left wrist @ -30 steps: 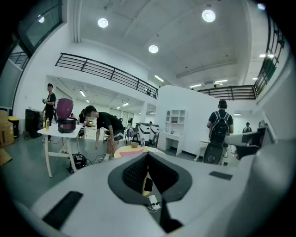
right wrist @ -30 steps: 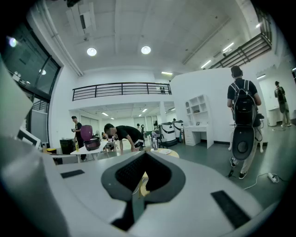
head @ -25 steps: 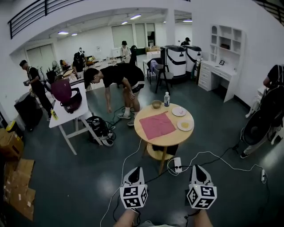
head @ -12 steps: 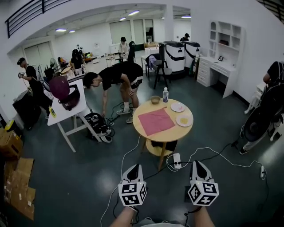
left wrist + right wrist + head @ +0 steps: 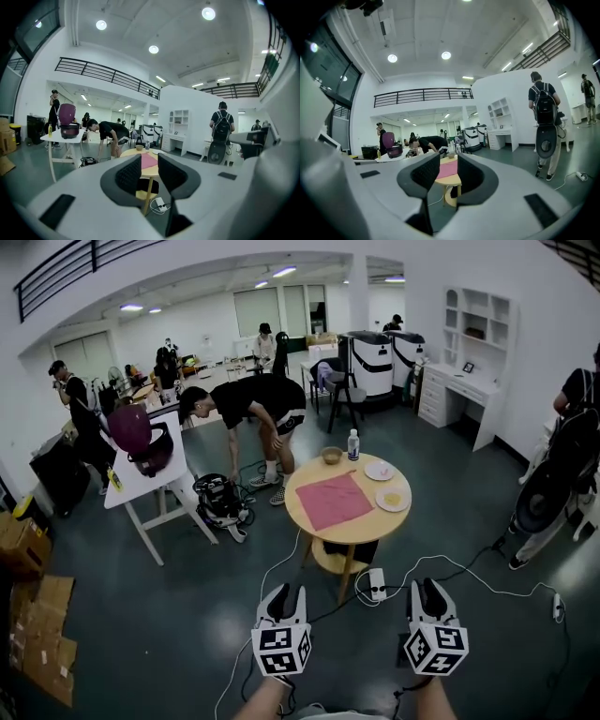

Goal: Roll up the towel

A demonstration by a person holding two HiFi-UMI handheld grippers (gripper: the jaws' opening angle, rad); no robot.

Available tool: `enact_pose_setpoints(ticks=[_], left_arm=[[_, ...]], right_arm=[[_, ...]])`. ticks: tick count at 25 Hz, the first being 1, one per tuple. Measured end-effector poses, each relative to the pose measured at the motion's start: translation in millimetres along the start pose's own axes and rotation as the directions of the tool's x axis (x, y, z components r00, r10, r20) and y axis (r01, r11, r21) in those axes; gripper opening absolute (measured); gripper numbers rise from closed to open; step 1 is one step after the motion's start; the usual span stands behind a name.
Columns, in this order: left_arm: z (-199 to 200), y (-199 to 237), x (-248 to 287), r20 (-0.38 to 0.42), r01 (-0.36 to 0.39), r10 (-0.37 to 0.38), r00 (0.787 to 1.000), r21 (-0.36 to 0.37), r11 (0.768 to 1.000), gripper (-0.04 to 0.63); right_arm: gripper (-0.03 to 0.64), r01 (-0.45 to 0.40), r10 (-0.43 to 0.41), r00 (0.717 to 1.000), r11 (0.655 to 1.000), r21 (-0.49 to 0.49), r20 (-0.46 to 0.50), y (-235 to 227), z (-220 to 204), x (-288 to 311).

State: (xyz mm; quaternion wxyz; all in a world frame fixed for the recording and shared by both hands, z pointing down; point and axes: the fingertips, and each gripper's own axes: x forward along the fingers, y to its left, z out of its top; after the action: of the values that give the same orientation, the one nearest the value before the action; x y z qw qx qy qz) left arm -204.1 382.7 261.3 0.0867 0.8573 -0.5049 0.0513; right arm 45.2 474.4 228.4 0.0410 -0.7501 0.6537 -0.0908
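At the frame's bottom, our left gripper (image 5: 284,600) and right gripper (image 5: 429,594), each bearing a square-marker cube, have just parted their jaws slightly, with nothing between them. Open floor ahead carries a power strip (image 5: 377,583). At centre, the round table (image 5: 361,531) holds the pink towel (image 5: 333,501) lying flat, with plates (image 5: 392,500) and a bottle (image 5: 352,444) behind it and a person (image 5: 248,401) bending over at upper left.

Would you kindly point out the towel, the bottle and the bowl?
towel (image 5: 334,501), head view, middle of the cloth.
bottle (image 5: 352,446), head view, its body.
bowl (image 5: 330,457), head view, its middle.
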Motion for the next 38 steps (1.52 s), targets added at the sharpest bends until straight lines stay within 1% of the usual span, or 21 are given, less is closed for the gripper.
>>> enact_pose_setpoints(ticks=[2,4,6,9,11,14,16,19,24,28,31,38], left_arm=[[-2,4,-3,-0.001,-0.002,0.002,1.000,-0.009,1.000,0.127],[-3,6,-3,0.008,0.007,-0.006,1.000,-0.027,1.000,0.161],[-4,7,0,0.018,0.015,-0.015,1.000,-0.038,0.999,0.221],[-2,8,3,0.019,0.021,-0.020,1.000,-0.029,0.999,0.293],[0,9,4,0.018,0.028,-0.028,0.999,-0.026,0.999,0.362],[-1,12,6,0.009,0.030,-0.030,1.000,-0.022,0.999,0.443],[-2,14,8,0.010,0.025,-0.025,1.000,-0.021,0.999,0.474],[-2,16,8,0.019,0.023,-0.022,1.000,-0.038,0.999,0.500],[-3,28,-1,0.035,0.004,-0.001,0.999,-0.068,0.998,0.522],[-6,37,1,0.042,-0.008,0.012,0.999,-0.079,0.997,0.523],[-9,47,4,0.038,-0.017,0.020,0.999,-0.078,0.997,0.523],[-15,69,15,0.011,-0.009,0.010,1.000,-0.081,0.997,0.523]], right_arm=[[0.124,-0.006,0.006,1.000,1.000,0.007,-0.003,1,-1,0],[0.143,-0.011,0.011,1.000,1.000,0.017,-0.005,1,-2,2],[0.175,-0.011,0.011,1.000,1.000,0.021,-0.001,0,-3,5],[0.233,-0.005,0.005,1.000,1.000,0.021,0.011,-2,0,7],[0.270,0.001,-0.001,1.000,1.000,0.015,0.015,-2,1,7],[0.333,0.009,-0.009,1.000,1.000,0.006,0.020,-1,0,9],[0.376,0.014,-0.014,1.000,1.000,0.003,0.021,-1,-2,10],[0.425,0.016,-0.016,1.000,1.000,0.007,0.021,-2,-4,12],[0.469,0.018,-0.019,1.000,1.000,0.014,0.023,3,-8,9],[0.483,0.028,-0.028,0.999,1.000,0.014,0.025,2,-11,12],[0.483,0.035,-0.036,0.999,0.999,0.011,0.010,7,-16,19],[0.480,0.059,-0.059,0.998,0.998,-0.002,-0.024,23,-23,35]])
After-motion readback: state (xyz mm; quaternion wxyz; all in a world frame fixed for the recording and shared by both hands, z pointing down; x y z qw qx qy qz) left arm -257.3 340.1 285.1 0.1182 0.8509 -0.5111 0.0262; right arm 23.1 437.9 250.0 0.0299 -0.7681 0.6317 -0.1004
